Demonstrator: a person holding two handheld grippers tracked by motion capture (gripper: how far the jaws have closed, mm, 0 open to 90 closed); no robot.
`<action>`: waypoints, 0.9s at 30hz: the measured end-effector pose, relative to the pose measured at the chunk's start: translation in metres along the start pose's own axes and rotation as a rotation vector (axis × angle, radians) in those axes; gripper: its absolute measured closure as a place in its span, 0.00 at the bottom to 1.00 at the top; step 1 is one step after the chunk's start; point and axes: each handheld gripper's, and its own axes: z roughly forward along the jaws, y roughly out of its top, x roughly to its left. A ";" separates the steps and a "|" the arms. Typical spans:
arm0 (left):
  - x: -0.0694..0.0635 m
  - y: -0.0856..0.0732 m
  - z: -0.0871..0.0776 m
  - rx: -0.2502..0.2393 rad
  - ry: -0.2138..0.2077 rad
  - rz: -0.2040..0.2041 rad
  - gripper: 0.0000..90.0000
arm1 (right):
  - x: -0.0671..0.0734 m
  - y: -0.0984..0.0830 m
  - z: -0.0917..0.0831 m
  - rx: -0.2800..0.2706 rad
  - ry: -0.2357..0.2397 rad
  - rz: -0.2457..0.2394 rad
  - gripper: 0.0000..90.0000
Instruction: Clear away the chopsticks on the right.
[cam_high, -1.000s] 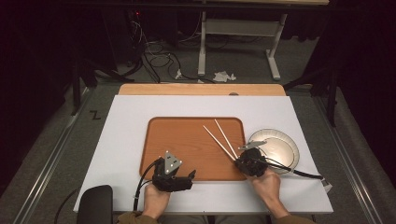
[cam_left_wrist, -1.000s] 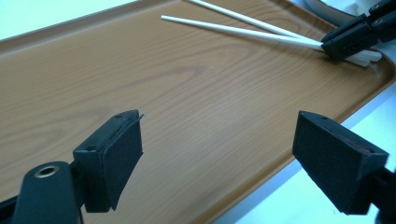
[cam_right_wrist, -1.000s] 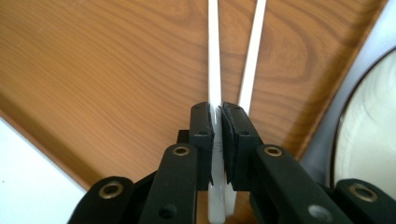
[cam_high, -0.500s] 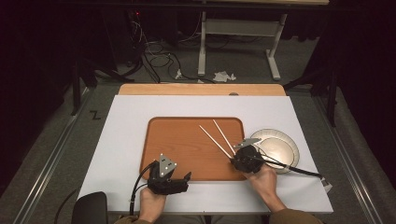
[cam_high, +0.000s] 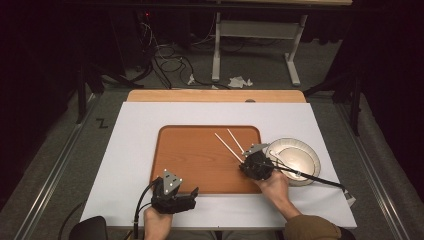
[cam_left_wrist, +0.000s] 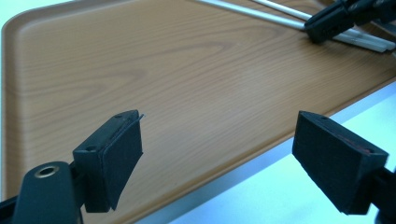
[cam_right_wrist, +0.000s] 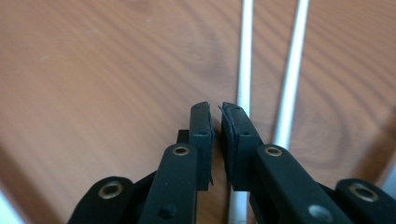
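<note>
Dim room, dark floor with loose cables beyond the table (cam_high: 150, 150); white tabletop, and on it the landmark: a wooden tray (cam_high: 195, 160). Two white chopsticks (cam_high: 226, 144) lie on the tray's right part, slanting toward its far edge, side by side but slightly apart; a white plate (cam_high: 300, 152) sits just beside the tray's right rim.

Right gripper (cam_high: 252, 162) is at the near ends of the chopsticks, over the tray's right part; from the right gripper view its jaws are pinched nearly together, having just opened a little and closed again; one chopstick (cam_right_wrist: 245, 56) runs under the right-hand jaw, not between the pads, so nothing appears held. Left gripper (cam_high: 175, 197) rests off the tray's near edge, jaws spread wide, empty.

Judgement: step in hand is picking up a chopstick; to do it well, reopen, shift sideways until the stick lies centred between the pads, lower to the tray surface, then close gently so the thin stick doesn't roll or skid out.
</note>
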 end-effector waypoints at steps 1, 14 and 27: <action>0.000 0.000 0.000 0.000 0.000 0.000 0.18 | 0.000 0.000 0.000 0.000 0.000 0.000 0.93; -0.002 -0.006 -0.010 -0.022 0.012 0.004 0.18 | -0.011 0.005 0.004 0.005 -0.017 0.006 0.92; -0.005 -0.005 -0.006 -0.007 -0.008 0.016 0.18 | -0.008 0.004 -0.008 -0.063 -0.015 0.006 0.77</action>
